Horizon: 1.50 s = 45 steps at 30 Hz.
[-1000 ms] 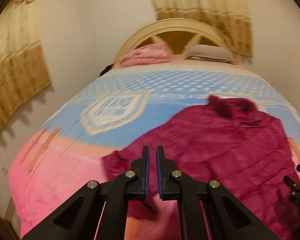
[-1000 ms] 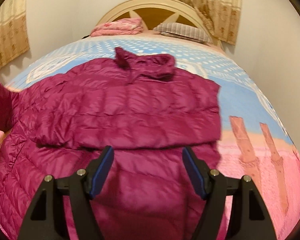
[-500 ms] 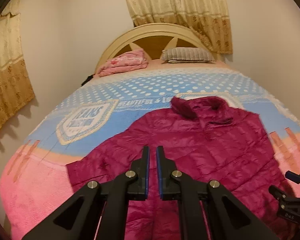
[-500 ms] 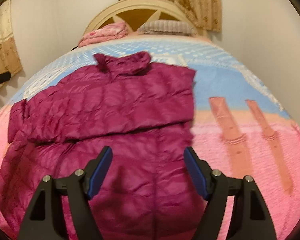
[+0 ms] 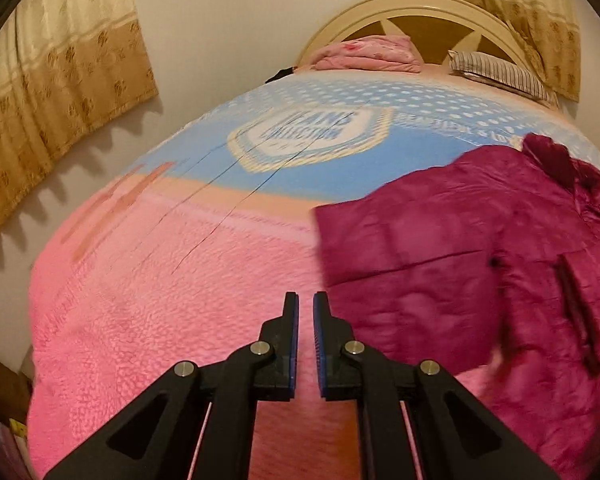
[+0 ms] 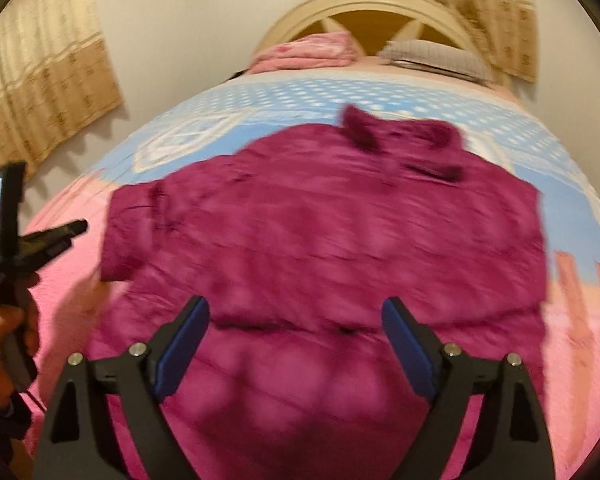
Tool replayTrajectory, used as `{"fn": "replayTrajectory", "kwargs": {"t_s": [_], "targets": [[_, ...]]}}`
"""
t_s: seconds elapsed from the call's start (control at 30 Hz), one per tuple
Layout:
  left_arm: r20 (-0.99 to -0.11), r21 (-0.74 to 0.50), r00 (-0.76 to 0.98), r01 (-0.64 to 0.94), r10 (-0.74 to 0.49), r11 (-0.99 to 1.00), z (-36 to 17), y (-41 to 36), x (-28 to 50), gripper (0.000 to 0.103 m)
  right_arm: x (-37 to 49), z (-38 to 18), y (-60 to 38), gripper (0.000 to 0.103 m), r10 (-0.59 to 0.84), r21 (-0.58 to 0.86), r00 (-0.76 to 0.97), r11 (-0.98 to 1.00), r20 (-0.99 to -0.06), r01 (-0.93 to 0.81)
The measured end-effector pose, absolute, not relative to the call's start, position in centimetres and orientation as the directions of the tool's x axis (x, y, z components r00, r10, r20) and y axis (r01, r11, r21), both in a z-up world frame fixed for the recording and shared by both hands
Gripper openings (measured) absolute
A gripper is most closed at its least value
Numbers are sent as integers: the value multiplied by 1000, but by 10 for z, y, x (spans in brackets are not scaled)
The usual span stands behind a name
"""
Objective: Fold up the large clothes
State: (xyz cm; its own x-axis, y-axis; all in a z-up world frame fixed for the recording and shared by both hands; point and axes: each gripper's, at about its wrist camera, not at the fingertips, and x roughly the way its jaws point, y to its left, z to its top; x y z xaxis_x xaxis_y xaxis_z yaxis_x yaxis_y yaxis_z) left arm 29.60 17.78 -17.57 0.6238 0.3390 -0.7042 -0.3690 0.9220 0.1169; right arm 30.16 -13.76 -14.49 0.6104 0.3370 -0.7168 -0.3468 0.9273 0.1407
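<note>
A magenta puffer jacket [image 6: 320, 232] lies flat on the bed, collar [image 6: 380, 128] toward the headboard, with one sleeve folded across its body. My right gripper [image 6: 296, 308] hovers over the jacket's lower half; its jaws are opening wide and nothing sits between them. In the left wrist view the jacket [image 5: 460, 260] fills the right side. My left gripper [image 5: 305, 300] is shut and empty, over the bare pink bedspread [image 5: 160, 300] just left of the jacket's edge. The left gripper [image 6: 76, 226] also shows at the left of the right wrist view, held by a hand [image 6: 4, 344].
The bed carries a pink and blue spread [image 6: 500, 120]. A folded pink blanket [image 5: 364, 54] and a striped pillow [image 5: 500, 74] lie by the cream headboard [image 5: 412, 4]. Tan curtains [image 5: 60, 72] hang on the wall left of the bed.
The left gripper swung left and lower, off the jacket onto the pink spread, staying shut. The right gripper's jaws spread wider and the jacket sits more centred under it.
</note>
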Motion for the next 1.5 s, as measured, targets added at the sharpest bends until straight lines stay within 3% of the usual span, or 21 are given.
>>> {"fn": "replayTrajectory", "kwargs": {"t_s": [0.43, 0.53, 0.6, 0.7, 1.07, 1.17, 1.3, 1.5], "targets": [[-782, 22, 528, -505, 329, 863, -217, 284, 271, 10, 361, -180, 12, 90, 463, 206, 488, 847, -740, -490], [-786, 17, 530, -496, 319, 868, -217, 284, 272, 11, 365, -193, 35, 71, 469, 200, 446, 826, -762, -527], [-788, 26, 530, -482, 315, 876, -216, 280, 275, 11, 366, -198, 44, 36, 464, 189, 423, 816, -779, -547], [-786, 9, 542, -470, 297, 883, -213, 277, 275, 12, 361, -195, 45, 18, 471, 174, 434, 805, -768, -567], [-725, -49, 643, -405, 246, 913, -151, 234, 282, 14, 326, -123, -32, 14, 470, 134, 607, 847, -641, -515], [-713, -61, 666, -372, 221, 926, -139, 214, 290, 19, 321, -117, -78, 13, 431, 137, 646, 880, -630, -454], [-706, -72, 687, -312, 173, 947, -135, 176, 304, 38, 317, -123, -137, 13, 357, 142, 683, 926, -637, -351], [-705, -64, 699, -232, 120, 971, -131, 121, 330, 39, 311, -141, -196, 14, 279, 148, 693, 959, -665, -243]]}}
